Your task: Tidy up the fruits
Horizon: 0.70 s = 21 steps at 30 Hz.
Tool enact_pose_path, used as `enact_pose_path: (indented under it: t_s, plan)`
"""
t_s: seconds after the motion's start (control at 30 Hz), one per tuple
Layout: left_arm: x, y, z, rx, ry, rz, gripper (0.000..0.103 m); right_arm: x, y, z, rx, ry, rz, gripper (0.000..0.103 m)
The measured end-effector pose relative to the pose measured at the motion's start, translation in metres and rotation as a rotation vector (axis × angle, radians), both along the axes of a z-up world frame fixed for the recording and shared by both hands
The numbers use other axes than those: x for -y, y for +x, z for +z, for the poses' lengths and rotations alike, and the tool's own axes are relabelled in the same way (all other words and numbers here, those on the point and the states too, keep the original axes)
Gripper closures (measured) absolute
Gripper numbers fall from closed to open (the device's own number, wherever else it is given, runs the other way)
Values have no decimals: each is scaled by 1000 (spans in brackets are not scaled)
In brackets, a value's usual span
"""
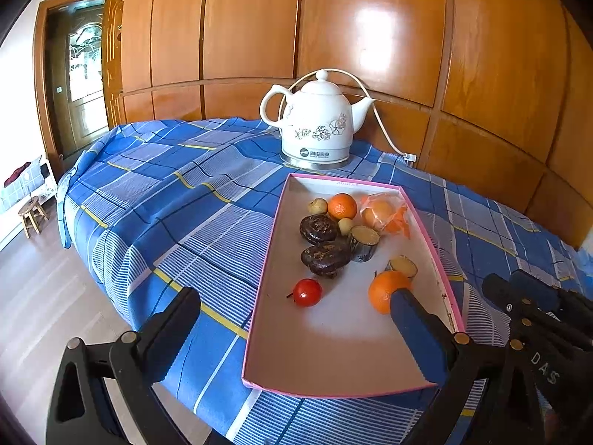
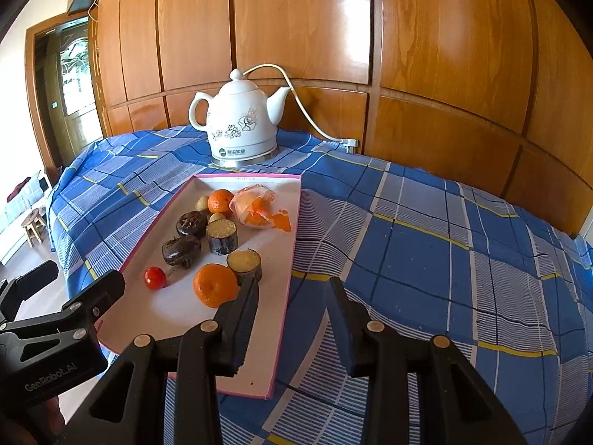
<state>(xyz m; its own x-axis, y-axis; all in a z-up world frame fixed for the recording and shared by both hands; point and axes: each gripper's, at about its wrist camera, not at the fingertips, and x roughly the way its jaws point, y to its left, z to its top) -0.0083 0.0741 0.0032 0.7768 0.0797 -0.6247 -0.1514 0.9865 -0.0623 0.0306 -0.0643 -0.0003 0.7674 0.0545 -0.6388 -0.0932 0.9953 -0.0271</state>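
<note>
Fruits sit in the pink-edged tray [image 1: 437,259], centre-right of the left wrist view, near orange [image 1: 385,291] lowest. Left gripper [image 1: 296,304] is spread wide, empty. Right gripper [image 2: 292,285] is parted, holding nothing, lower centre over the tray's right edge.

Tray [image 1: 437,259] on tablecloth [image 1: 166,204], kettle [image 1: 315,122] behind it. In tray: near orange [image 1: 383,289] right of tomato [image 1: 307,292], bagged fruit [image 1: 385,213] at far right, far orange [image 1: 341,205] beside it.

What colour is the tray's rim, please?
Pink, around the tray; clearest in the left wrist view.
</note>
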Motion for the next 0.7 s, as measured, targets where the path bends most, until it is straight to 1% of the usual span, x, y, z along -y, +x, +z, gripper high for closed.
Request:
enact_pose_path:
  t_s: [0.7]
  plan:
    - [1,1,-1,-7,6,-7,0,0,0,-1,-2,1,0,65]
